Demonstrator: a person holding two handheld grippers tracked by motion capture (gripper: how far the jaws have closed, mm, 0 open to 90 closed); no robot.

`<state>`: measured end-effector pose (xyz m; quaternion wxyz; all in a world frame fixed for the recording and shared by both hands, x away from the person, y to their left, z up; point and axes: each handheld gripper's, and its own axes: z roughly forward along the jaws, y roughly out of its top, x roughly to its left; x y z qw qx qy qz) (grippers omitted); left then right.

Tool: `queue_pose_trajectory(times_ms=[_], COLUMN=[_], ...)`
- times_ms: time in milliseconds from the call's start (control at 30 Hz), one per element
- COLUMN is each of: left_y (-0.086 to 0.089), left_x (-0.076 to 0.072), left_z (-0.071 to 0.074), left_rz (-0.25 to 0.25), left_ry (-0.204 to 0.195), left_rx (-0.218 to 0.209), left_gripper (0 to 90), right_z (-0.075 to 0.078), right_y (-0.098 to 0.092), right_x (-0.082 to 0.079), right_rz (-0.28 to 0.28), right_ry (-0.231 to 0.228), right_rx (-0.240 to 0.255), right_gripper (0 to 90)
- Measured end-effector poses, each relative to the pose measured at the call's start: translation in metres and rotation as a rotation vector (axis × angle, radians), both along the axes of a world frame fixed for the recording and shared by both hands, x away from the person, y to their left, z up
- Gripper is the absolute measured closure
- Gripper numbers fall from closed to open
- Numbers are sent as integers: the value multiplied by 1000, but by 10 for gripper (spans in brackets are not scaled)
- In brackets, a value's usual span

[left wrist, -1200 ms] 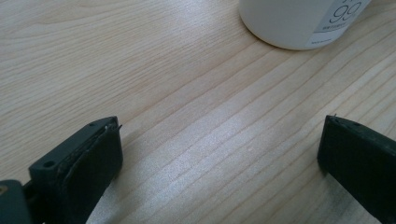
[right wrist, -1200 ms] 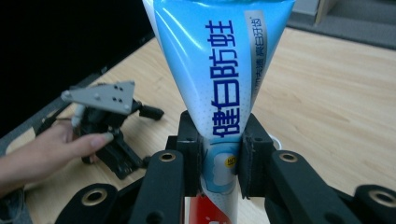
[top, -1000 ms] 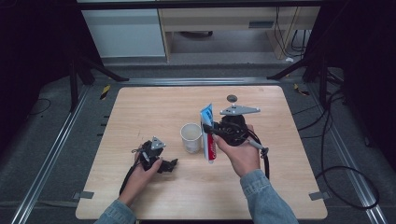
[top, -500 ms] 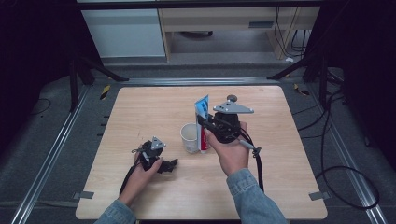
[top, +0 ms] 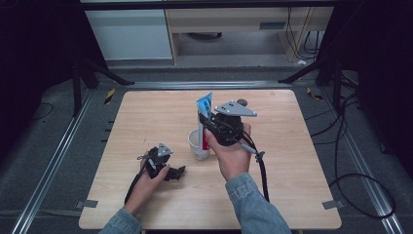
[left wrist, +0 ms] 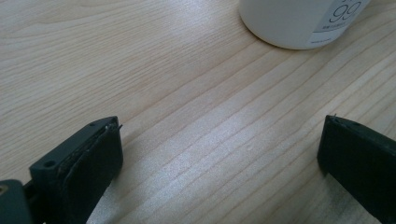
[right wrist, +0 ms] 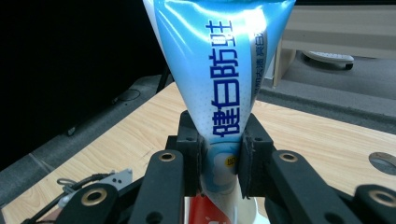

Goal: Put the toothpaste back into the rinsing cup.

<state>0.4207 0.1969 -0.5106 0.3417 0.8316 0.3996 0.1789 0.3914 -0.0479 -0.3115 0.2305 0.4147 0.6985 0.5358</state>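
A blue, white and red toothpaste tube (top: 203,113) (right wrist: 224,79) stands upright with its flat crimped end up, and my right gripper (top: 209,127) (right wrist: 219,158) is shut on it near its lower half. The tube's red lower end hangs just over the white cup (top: 198,145) (right wrist: 243,212) in the middle of the wooden table (top: 146,117). My left gripper (top: 178,171) (left wrist: 219,149) rests low on the table at the front left, jaws wide open with only bare wood between them. The cup's white wall (left wrist: 299,21) stands just ahead of it.
A small dark round object (top: 242,102) (right wrist: 385,161) lies on the table behind the right gripper. Black cables (top: 263,170) trail from both grippers toward the table's front edge. A metal frame and dark floor surround the table; shelving (top: 219,24) stands beyond it.
My right hand has carried the toothpaste tube leftward and a little up, swinging it from tilted to upright over the cup. The left gripper has stayed still.
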Motion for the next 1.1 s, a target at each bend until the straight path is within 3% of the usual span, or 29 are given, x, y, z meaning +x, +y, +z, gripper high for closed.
queue_pose_trajectory(times_ms=[500, 833, 1100], left_y=[0, 0, 0], left_x=[0, 0, 0], left_z=[0, 0, 0], left_rz=[1, 1, 0], left_ry=[-1, 1, 2], left_rx=[0, -2, -2], left_gripper=[0, 0, 0], right_z=[-4, -10, -16], right_y=[5, 13, 18], right_x=[13, 15, 21], right_rz=[-48, -73, -85], right_ry=[-28, -88, -100], right_rx=[34, 24, 24], right_gripper=[737, 736, 736])
